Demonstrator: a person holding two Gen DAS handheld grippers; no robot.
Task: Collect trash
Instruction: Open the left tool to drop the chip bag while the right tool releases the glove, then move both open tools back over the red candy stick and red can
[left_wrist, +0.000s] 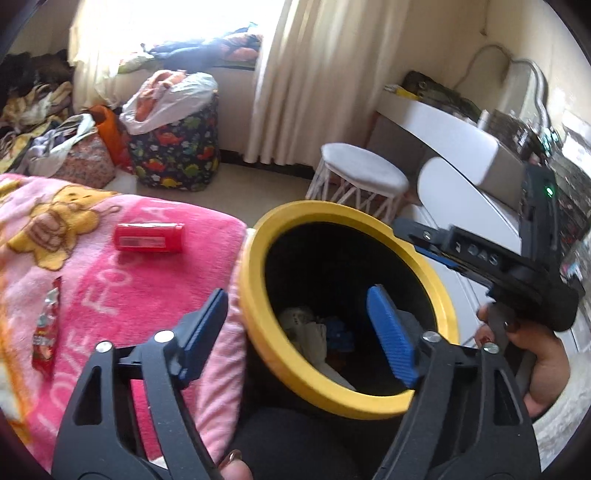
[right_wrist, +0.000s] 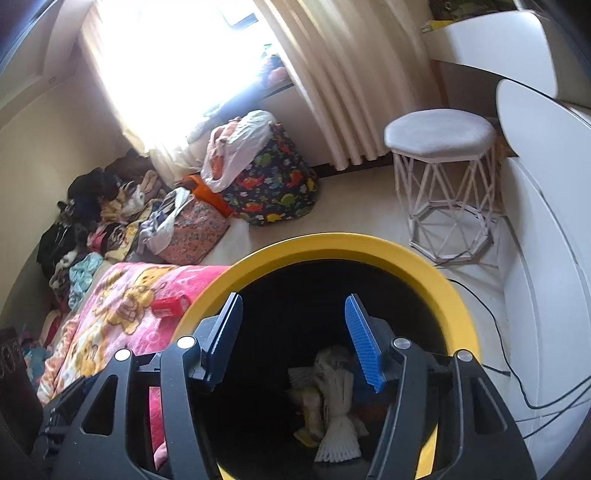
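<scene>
My left tongs (left_wrist: 299, 328) are spread wide with nothing between the blue pads, hanging at the edge of the bed where the pink blanket (left_wrist: 122, 280) meets the bin (left_wrist: 258, 317). One pad sits over the blanket's edge, the other over the bin's dark mouth. My right tongs (right_wrist: 295, 339) are spread too, empty, pointing straight down into that same bin (right_wrist: 332, 245), whose yellow rim rings both pads in the right wrist view.

At the bottom of the bin lies crumpled pale paper (right_wrist: 338, 406) with some yellowish scraps beside it; in the left view I also make out something blue among it, too dim to name.

On the blanket, well left of the bin, lies a small red box (left_wrist: 149, 238) on its side. Nearer the blanket's left edge lies a red and silver wrapper (left_wrist: 46, 332), flat and apart from the box.

Across the floor stands a white stool (right_wrist: 441, 136) by the curtain (right_wrist: 354, 81), and a dinosaur-print bag (left_wrist: 173, 147) with a white plastic bag stuffed on top sits by the window.
</scene>
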